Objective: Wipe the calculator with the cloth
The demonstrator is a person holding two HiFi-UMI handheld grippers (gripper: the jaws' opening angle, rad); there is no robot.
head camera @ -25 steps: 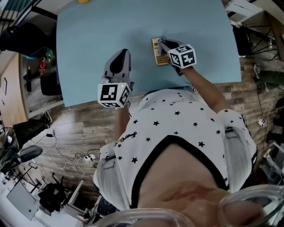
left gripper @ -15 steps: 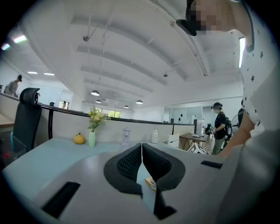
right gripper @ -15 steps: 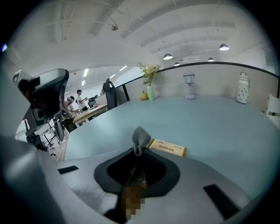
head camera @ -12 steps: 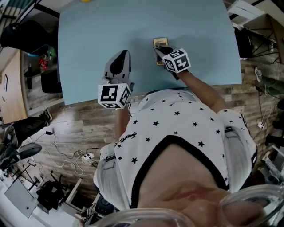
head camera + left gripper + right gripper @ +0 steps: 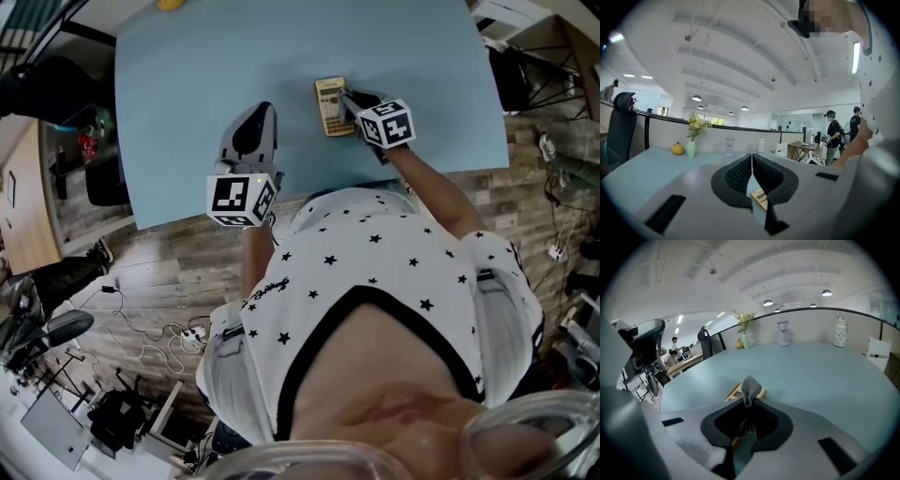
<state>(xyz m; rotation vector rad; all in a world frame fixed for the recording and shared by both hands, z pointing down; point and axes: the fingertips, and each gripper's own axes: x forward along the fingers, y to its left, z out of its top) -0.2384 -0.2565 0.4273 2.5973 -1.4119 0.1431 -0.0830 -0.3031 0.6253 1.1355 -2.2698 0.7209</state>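
Observation:
The tan calculator lies flat on the light blue table, right of centre. My right gripper is at its right edge, shut on a small grey cloth that sticks up from the pinched jaws. In the right gripper view the calculator shows just under and beyond the cloth. My left gripper rests to the left, near the table's front edge, its jaws shut together with nothing between them. A corner of the calculator shows past the left gripper.
A yellow fruit and a vase of flowers stand at the table's far side, with a lantern and a white jar. The table's front edge runs close to the person's body. People stand in the background.
My right gripper swept left over the calculator with the cloth, then drew back to its right edge, uncovering more of it. The left gripper has stayed put.

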